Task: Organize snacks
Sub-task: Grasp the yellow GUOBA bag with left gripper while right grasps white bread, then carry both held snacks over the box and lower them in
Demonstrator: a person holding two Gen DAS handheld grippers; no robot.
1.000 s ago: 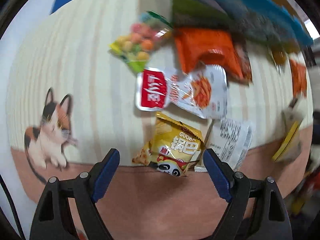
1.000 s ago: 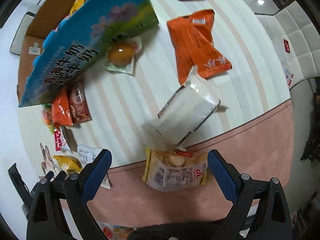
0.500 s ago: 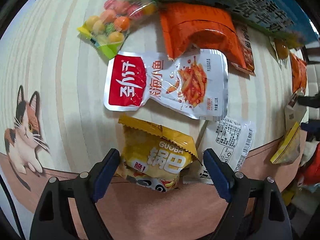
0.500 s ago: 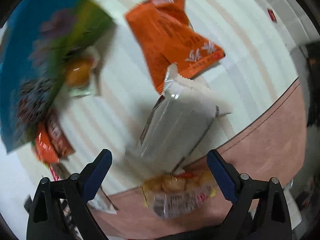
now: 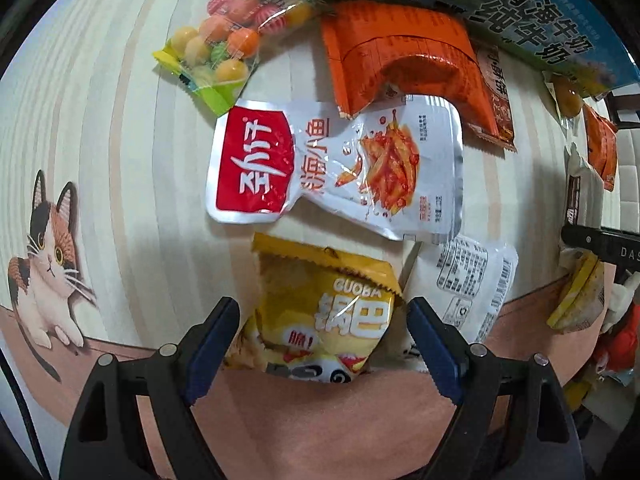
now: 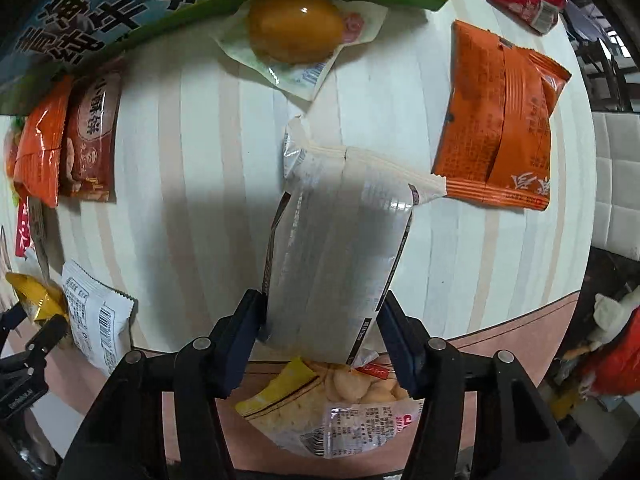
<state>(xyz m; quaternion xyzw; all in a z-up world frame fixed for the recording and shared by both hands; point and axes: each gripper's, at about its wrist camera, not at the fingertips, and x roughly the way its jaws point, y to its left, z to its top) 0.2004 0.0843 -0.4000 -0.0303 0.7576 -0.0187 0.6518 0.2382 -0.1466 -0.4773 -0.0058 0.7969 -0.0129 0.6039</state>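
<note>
My left gripper (image 5: 322, 308) points straight down over a yellow crisp bag (image 5: 320, 312) at the mat's front edge. The bag lies between its blue pads (image 5: 216, 332); the jaws are closing and a small gap shows on each side. My right gripper (image 6: 320, 300) straddles a long white packet (image 6: 336, 248). Its jaws are closing and both pads (image 6: 244, 332) touch the packet's sides. A yellow cracker bag (image 6: 340, 404) lies under the packet's near end.
A red-and-silver fish pouch (image 5: 336, 168), a candy bag (image 5: 228, 44), an orange packet (image 5: 400, 52) and a white packet (image 5: 472, 280) lie around the left gripper. A blue-green milk box (image 6: 120, 0) stands behind. An orange packet (image 6: 496, 120) and a jelly packet (image 6: 296, 32) lie nearby.
The left gripper has sunk over the yellow bag and its jaws have narrowed a little. The right gripper has dropped onto the white packet and its jaws have narrowed around it.
</note>
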